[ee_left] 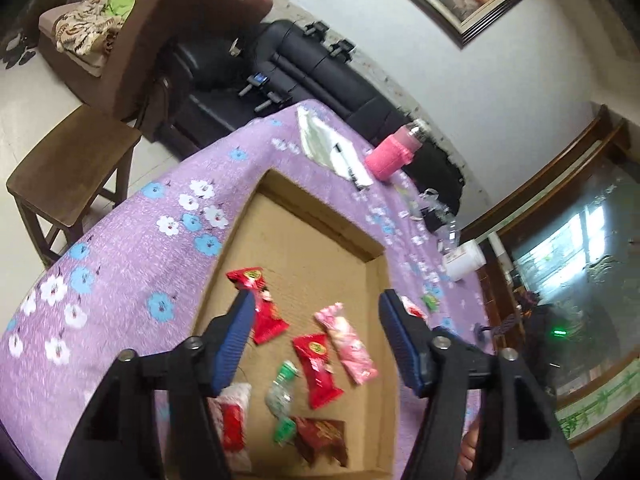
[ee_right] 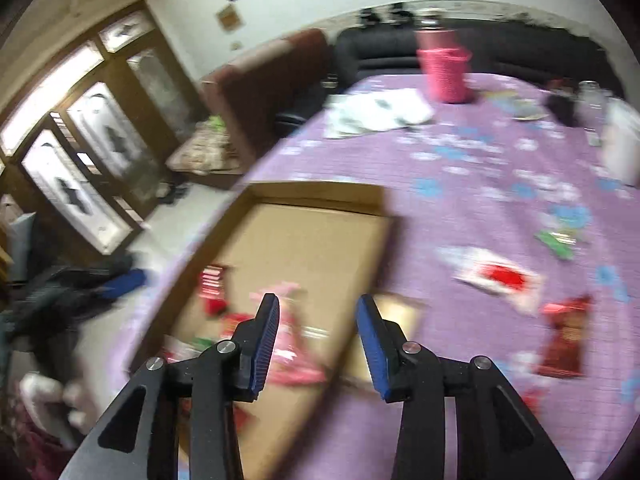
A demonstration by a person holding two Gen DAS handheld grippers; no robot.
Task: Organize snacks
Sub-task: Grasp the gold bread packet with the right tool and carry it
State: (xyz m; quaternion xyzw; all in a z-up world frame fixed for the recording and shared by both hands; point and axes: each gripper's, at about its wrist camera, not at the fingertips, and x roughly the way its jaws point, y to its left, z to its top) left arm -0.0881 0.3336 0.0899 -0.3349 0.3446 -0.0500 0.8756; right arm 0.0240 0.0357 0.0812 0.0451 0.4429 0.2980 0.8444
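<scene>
Hovering over the cardboard box (ee_left: 320, 216), the left gripper (ee_left: 316, 316) has its jaws spread wide and holds nothing. Below it lie snacks already gathered: two red packets (ee_left: 316, 368), a pink packet (ee_left: 346, 342), a green candy (ee_left: 282, 392) and a dark brown packet (ee_left: 322, 438), loose on the box floor, likely dropped in.

From the right wrist, blurred, the right gripper (ee_right: 318, 316) is also wide and empty above the box's edge. A red-and-white packet (ee_right: 498, 274), a dark red packet (ee_right: 566, 336) and a green wrapper (ee_right: 556, 242) wait on the purple tablecloth (ee_right: 480, 168), unsorted.
</scene>
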